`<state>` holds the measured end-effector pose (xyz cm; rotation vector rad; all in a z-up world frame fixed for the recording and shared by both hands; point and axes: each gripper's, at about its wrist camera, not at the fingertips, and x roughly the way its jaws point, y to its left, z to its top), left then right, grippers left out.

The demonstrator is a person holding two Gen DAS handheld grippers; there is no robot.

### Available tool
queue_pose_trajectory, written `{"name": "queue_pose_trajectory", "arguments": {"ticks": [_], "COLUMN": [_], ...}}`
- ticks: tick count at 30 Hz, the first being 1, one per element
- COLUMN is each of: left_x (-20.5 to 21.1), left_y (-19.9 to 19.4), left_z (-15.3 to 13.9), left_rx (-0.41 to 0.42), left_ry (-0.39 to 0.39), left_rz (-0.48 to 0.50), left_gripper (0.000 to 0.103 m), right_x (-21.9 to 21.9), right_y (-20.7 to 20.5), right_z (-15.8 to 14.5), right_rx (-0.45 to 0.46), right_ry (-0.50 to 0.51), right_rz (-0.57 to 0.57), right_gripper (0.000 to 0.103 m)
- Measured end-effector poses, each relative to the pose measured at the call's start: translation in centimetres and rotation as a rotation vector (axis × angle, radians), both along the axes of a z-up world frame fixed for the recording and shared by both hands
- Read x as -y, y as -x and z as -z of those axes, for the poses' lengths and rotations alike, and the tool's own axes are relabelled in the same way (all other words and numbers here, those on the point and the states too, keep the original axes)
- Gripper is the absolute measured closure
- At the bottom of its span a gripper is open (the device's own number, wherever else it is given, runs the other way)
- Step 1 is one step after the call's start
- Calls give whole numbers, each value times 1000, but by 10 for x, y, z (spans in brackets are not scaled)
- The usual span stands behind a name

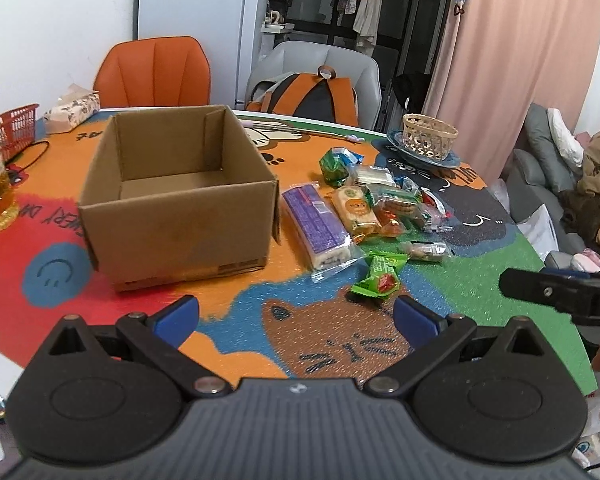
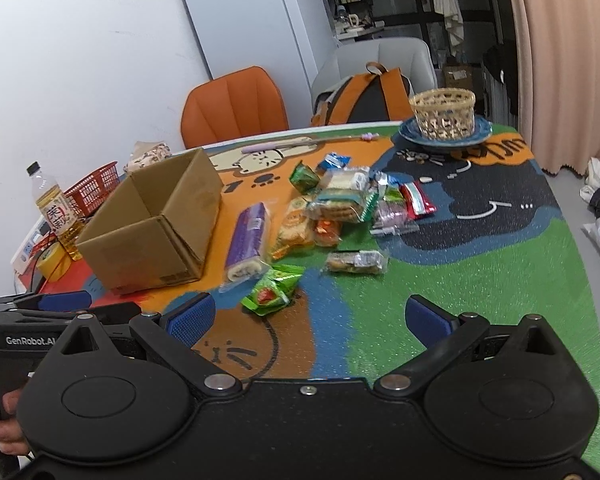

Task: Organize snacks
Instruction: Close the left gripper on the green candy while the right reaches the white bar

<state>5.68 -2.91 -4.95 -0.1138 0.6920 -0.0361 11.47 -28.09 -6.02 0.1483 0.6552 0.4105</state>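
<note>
Left gripper [image 1: 296, 316]: your fingers are spread wide, holding nothing, above the mat.
Right gripper [image 2: 307, 317]: spread too, empty.
Green packet [image 1: 378, 276]: nearest you, just ahead.
Snacks [image 1: 374, 204]: piled right of the cardboard box [image 1: 176, 200].

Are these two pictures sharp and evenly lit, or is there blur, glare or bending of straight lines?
Left wrist view: the cardboard box and snacks look sharp, the fridge edge bows from fisheye distortion, and the corners are dark. Right wrist view: the table mat sparkles with small highlights, the snack wrappers look slightly soft, and the lighting is even with faint shadows.
</note>
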Motion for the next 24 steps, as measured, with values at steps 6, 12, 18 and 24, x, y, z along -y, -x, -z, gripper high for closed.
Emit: {"name": "queue_pose_trajectory", "arguments": {"ticks": [6,12,18,24], "left_x": [5,15,24,30], "left_y": [-15,-32,-50,-66], "left_z": [9,17,25,34], "left_rx": [5,19,10,-12], "left_ry": [37,56,73,96], "left_rz": [3,16,36,41], "left_gripper": [3,11,26,38], "right_x": [3,5,10,15], "right_y": [-15,-31,-46,-61], "right_z": [13,23,31,36], "right_rx": [-10,-19,-18,-31], "right_ry": [-29,-45,-46,-60], "right_rz": [-15,-16,9,20], "right_gripper": [0,0,3,9]}}
